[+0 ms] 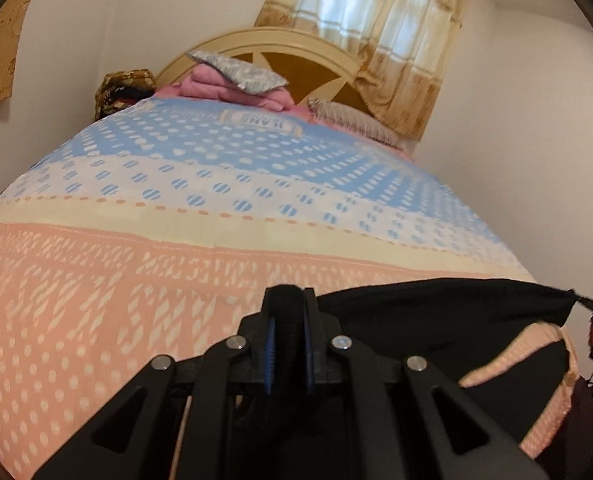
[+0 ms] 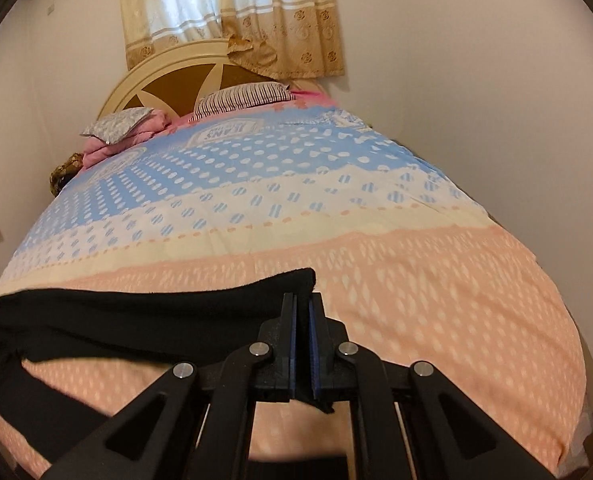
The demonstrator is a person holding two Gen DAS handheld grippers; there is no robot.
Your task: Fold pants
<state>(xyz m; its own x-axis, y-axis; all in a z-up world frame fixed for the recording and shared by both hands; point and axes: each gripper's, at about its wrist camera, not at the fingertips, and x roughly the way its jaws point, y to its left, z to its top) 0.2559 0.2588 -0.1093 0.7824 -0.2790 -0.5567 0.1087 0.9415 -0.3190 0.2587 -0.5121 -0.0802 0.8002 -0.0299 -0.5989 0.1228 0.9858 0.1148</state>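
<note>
The black pants [image 1: 436, 312] are pinched in the closed left tool [image 1: 290, 300] and closed right tool [image 2: 302, 304], stretched above the bed [image 2: 376, 240], no fold yet laid.

The left hand-held gripper [image 1: 289, 300] is clamped on a thick fold of the black pants [image 1: 436, 308], its blue pads pressed against the cloth. From there the pants stretch taut to its right, where the right hand-held gripper [image 1: 584, 301] pinches the far corner at the frame's edge. Beneath and ahead lies the bed [image 1: 176, 240], its cover pink nearest, blue farther. Pillows [image 1: 236, 72] rest against the headboard [image 1: 296, 44], far ahead.
</note>
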